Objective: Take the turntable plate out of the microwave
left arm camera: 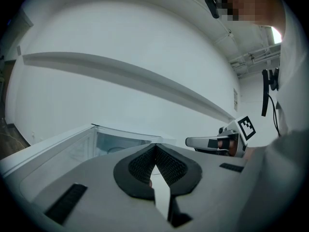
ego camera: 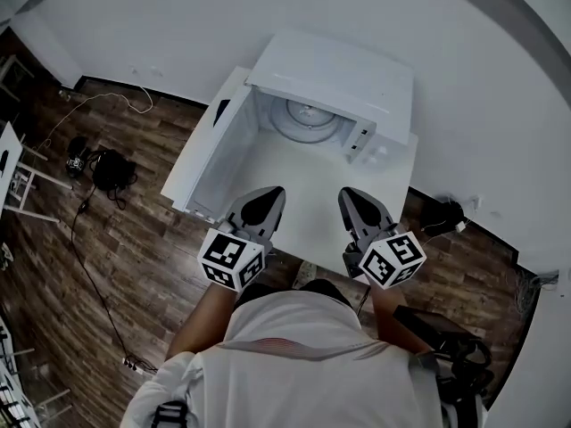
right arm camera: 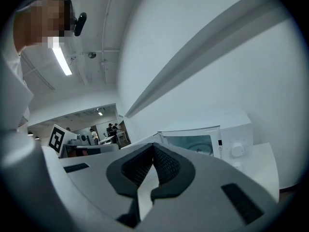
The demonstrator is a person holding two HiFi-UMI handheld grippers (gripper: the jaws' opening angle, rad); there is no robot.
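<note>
Left gripper [ego camera: 271, 193]: jaws pressed together, the dark ribbed pads meeting in a closed V in the left gripper view, nothing between them. Right gripper [ego camera: 350, 193]: same condition, pads together and empty in the right gripper view. In the head view both grippers sit side by side over the near part of the white table [ego camera: 308, 226], apart from each other, tips pointing toward the microwave [ego camera: 361, 83]; each carries its marker cube at the rear, close to the person's white shirt [ego camera: 303, 355]. Neither gripper touches the microwave. The microwave stands at the far end of the table against the white wall [ego camera: 500, 78]. Its door [ego camera: 207, 150] is swung fully open to the left, with the cavity exposed. The turntable plate [ego camera: 306, 119] lies flat on the cavity floor, inside the microwave, well apart from both grippers; the right gripper view shows it faintly through the opening, with the control knobs [right arm camera: 236, 150] on the panel just to the right of the cavity. Around the table is a dark wooden floor [ego camera: 143, 239]. A thin cable [ego camera: 89, 248] runs across it on the left, and a black object [ego camera: 111, 169], too dark to identify, lies near the left wall.
</note>
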